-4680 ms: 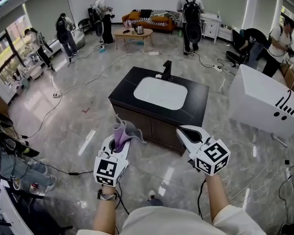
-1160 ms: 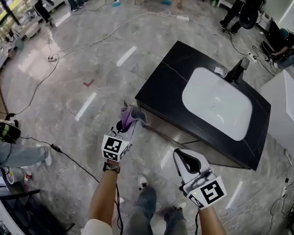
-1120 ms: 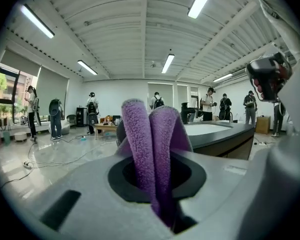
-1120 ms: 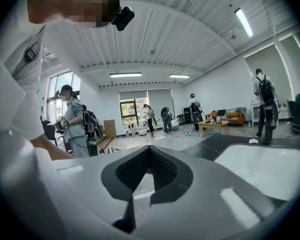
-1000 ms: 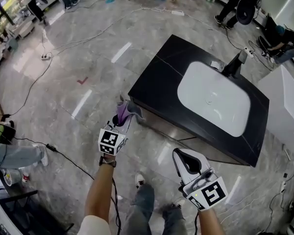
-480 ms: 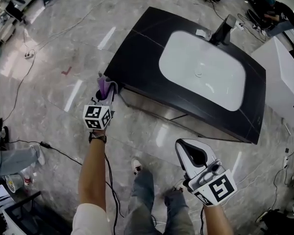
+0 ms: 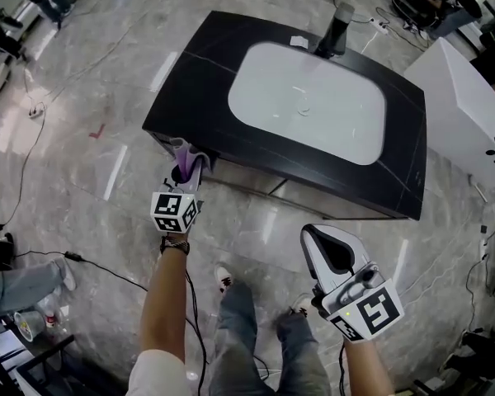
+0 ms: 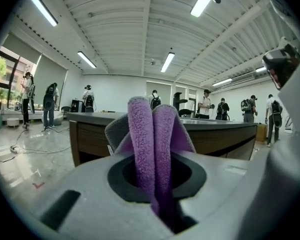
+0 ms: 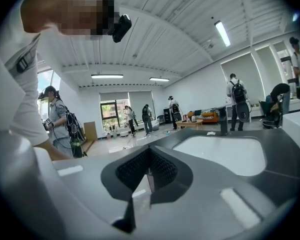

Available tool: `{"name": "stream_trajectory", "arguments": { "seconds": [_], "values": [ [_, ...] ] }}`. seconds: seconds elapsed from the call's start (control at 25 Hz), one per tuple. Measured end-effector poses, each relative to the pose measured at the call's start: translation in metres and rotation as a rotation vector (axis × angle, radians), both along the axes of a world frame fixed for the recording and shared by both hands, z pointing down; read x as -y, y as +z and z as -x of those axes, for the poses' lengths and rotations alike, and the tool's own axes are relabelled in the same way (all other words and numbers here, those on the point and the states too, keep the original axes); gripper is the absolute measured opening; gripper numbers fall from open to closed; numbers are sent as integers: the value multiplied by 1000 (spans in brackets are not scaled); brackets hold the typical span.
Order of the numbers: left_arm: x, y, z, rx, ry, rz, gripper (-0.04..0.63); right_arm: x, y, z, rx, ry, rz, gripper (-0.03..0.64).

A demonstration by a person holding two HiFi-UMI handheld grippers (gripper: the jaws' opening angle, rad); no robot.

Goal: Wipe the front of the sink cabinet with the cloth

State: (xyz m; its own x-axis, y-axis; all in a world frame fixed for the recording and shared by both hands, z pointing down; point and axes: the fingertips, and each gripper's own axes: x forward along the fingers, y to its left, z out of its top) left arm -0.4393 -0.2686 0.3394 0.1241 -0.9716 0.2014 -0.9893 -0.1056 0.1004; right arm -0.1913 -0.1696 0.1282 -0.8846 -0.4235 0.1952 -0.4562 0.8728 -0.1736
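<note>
The sink cabinet has a black top, a white basin and a brown front seen steeply from above. My left gripper is shut on a purple-and-grey cloth, which lies against the front-left corner of the cabinet. In the left gripper view the cloth stands folded between the jaws, with the cabinet's wooden front just behind it. My right gripper hangs below the front edge, apart from the cabinet, shut with nothing in it. The right gripper view shows its jaws together over the basin.
A black faucet stands at the back of the basin. A white box sits to the right of the cabinet. Cables run over the marble floor at left. My legs and shoes are below the cabinet front. People stand far off.
The view has closed in on the cabinet. My left gripper has carried the cloth up to the front-left corner. The right gripper has stayed low, shut and empty.
</note>
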Motion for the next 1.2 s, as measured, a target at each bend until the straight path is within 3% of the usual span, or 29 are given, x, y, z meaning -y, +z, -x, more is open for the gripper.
{"name": "stream_trajectory", "arguments": {
  "seconds": [0.28,0.56,1.0,1.2],
  "values": [
    [4,4,-84,-9,57,0,52,3,4,-68,-24,89,7,6],
    [9,0,-182,44,193,0,52,6,3,-133,-11,180,0,6],
    [15,5,-268,35,167,7,52,-2,18,-236,-18,291,17,5],
    [16,5,-321,89,195,-3,52,-4,25,-279,-25,310,16,6]
  ]
}}
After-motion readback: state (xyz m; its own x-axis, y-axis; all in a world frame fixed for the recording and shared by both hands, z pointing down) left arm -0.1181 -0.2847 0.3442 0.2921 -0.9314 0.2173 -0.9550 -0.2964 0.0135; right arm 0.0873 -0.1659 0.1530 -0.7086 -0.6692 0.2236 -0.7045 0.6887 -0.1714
